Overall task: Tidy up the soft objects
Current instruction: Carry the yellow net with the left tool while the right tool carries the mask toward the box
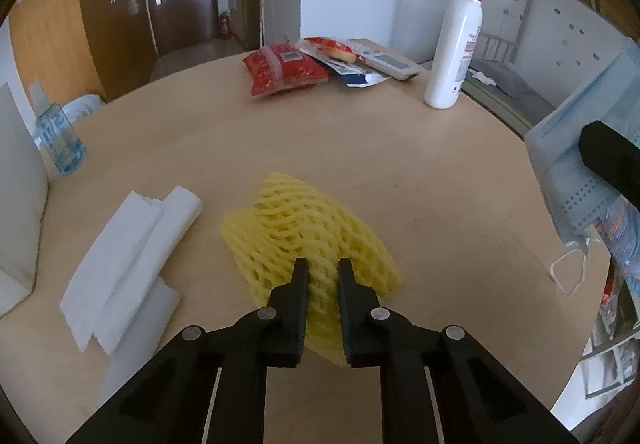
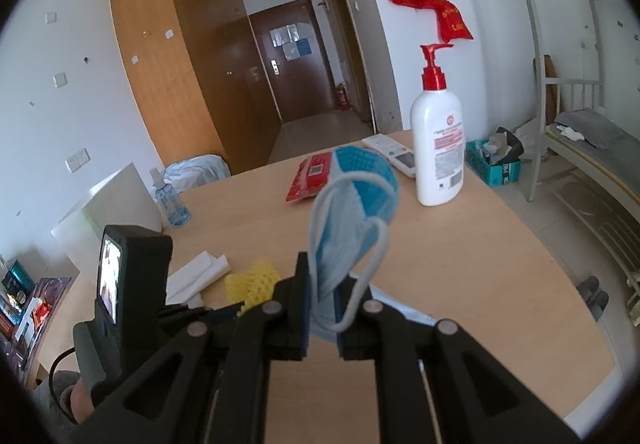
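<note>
Foam net: my yellow foam net lies on the wooden table, near its front edge, just right of the white foam sheets.
Left claw: my left gripper is clamped on the net's near end; the mesh bunches between its jaws.
Right claw: my right gripper is clenched on a blue face mask, which hangs above the table with its ear loops dangling.
Step in hand: I judge I am securing the net before lifting it.
Doing it well: I would raise it slowly and straight, since the mesh is springy and could slip out.
Watch: I keep the mask well apart from the net so the loops do not snag.
Clutter: lotion bottle and red packets stand far back, out of my way.
</note>
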Tool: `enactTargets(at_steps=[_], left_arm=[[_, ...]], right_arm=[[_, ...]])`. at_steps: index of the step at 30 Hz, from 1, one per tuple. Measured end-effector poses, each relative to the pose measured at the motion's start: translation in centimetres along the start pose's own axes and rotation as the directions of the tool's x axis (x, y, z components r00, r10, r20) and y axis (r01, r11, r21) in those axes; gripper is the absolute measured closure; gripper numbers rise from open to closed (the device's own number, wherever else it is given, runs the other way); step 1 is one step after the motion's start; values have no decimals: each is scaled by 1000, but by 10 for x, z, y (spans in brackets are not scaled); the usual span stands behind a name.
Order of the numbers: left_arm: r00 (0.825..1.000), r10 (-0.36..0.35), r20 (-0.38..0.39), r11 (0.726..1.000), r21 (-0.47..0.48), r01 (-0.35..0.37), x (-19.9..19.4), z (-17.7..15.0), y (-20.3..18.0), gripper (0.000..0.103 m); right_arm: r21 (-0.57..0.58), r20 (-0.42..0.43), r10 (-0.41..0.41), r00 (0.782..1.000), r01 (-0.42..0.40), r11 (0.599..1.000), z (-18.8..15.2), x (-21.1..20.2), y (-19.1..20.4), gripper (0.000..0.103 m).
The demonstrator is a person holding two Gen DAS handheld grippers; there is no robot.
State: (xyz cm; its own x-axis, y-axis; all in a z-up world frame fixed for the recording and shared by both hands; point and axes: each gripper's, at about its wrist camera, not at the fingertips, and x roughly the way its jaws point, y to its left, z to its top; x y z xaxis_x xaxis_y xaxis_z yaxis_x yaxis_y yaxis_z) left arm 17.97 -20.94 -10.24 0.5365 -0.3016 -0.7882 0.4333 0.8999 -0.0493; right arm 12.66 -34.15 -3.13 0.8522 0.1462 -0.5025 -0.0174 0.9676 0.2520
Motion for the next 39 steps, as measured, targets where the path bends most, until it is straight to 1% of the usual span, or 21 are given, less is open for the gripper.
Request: enactTargets(at_steps=[3,7,16,20,28,32,36,39], left_arm=[[1000,-6,15,1000,9,5,-5,-1,-1,90],[997,-26,75,1000,16,25,-25,-1,-1,90],[985,-1,174,1000,16,-2,-70,-1,4,90],[979,2,202,1000,4,-3,-87,-2,9,90],[964,35,265,999,-17,-31,-126,-10,21,90],[955,61,290,998,-37,-53,-142,-14,28,90],[943,93,320,995,-54,-80,-158,-21,38,90],[937,113,330,993,-73,-93,-168,-25,46,90]], right_arm=[[0,2,1,1000,-1,1000,0,0,1,90],[-3,7,5,1000,-5,1000,0,-2,3,90],[-30,28,24,999,-23,999,3,-12,17,90],[-45,46,29,999,-27,999,5,-20,25,90],[-75,65,66,996,-61,995,7,-28,44,90],[-92,65,98,993,-92,991,8,-29,54,90],[-113,66,121,990,-113,987,9,-30,65,90],[-128,66,137,988,-128,983,9,-30,73,90]])
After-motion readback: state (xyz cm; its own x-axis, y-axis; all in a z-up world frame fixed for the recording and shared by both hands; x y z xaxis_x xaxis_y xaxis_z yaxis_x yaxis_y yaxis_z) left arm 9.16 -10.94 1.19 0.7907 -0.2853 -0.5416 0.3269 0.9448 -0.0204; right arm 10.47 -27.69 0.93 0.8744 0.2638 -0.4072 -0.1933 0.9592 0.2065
